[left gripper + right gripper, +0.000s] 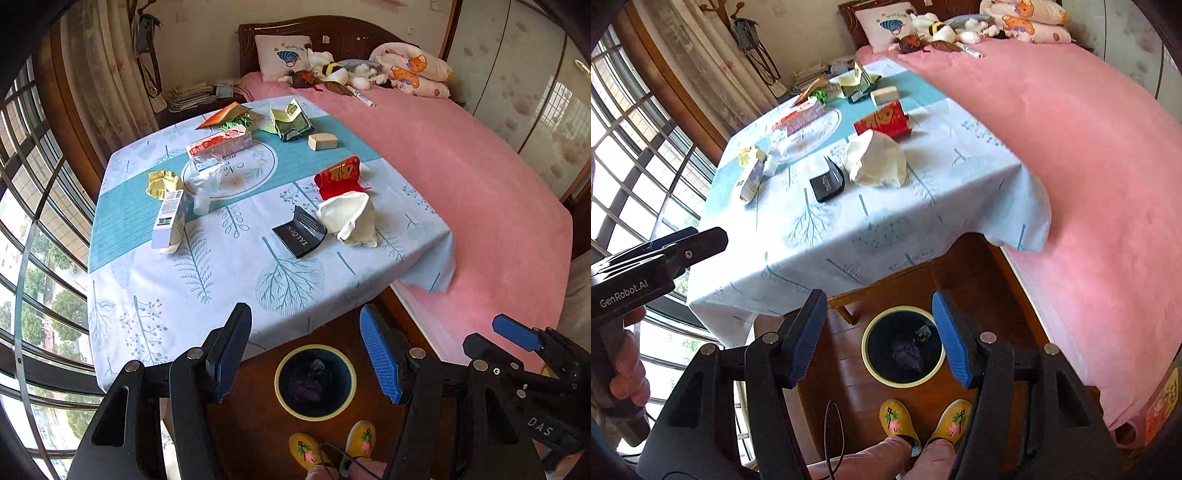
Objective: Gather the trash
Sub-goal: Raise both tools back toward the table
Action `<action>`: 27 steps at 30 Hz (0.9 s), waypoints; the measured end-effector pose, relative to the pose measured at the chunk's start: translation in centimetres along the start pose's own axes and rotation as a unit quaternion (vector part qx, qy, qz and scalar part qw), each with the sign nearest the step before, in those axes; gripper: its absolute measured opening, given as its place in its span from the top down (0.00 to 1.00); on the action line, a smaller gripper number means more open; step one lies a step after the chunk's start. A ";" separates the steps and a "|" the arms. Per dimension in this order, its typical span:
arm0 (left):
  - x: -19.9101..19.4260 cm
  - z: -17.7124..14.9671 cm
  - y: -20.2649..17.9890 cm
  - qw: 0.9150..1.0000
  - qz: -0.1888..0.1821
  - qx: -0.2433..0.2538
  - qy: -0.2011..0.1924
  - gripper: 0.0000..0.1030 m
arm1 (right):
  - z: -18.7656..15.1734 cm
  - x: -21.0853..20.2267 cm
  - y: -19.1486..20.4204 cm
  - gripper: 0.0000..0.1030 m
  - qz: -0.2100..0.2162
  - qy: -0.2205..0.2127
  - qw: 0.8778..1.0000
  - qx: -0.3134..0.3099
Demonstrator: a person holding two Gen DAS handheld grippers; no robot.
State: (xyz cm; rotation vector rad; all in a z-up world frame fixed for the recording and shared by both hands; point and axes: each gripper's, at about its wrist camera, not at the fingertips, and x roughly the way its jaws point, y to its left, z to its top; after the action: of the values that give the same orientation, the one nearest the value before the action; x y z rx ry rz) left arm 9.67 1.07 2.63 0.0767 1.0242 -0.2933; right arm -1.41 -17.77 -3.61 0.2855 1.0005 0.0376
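A bed (480, 192) with a pink sheet fills the right side of the room, with a pillow (282, 55), soft toys (340, 72) and a folded quilt (413, 70) at its head. Beside it stands the desk (155, 295), covered by a pale blue cloth printed with trees; one corner of the cloth hangs over the edge of the bed.

The trash lies spread across the desk. Near the bed side is a crumpled white bag (351, 218), with a red packet (341, 177) touching it behind and a black card (301, 230) just beside it in front. Toward the window side a tall white and lilac carton (170, 221) lies next to a gold wrapper (160, 182) and a clear plastic wrap (207, 177). Behind these lies a red and white box (221, 144), then an orange packet (225, 114), a green and gold bag (291, 120) and a small cream box (323, 141) at the far end.

On the wooden floor below the near edge of the desk stands a round bin (282, 360) with a pale yellow rim and dark inside; some dark rubbish lies in it. Just in front of it are two feet in yellow slippers (899, 419).

The left tongs (306, 347) hang above the bin, blue pads well apart and nothing between them. The right tongs (879, 336) hang likewise over the bin, pads apart and empty. In the right wrist view a hand (628, 369) grips the handle of the left tool.
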 end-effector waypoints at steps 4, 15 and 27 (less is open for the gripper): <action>-0.7 1.5 0.1 1.000 -0.009 -0.002 -0.013 0.40 | 2.1 -2.4 0.5 0.45 -0.003 -0.033 0.999 -0.019; 2.8 4.7 -0.1 1.000 0.008 -0.005 0.008 0.40 | 5.6 -1.6 -0.3 0.45 -0.003 -0.047 0.998 -0.030; 9.5 9.6 2.2 0.989 0.083 -0.118 0.037 0.40 | 14.1 7.5 -4.3 0.45 0.040 0.003 0.990 -0.136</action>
State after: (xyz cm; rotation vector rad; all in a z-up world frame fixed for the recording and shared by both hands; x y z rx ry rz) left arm 22.88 -0.69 -0.59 -0.0413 1.1129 -0.0168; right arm 14.02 -23.82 -3.77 0.0751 0.9758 0.2459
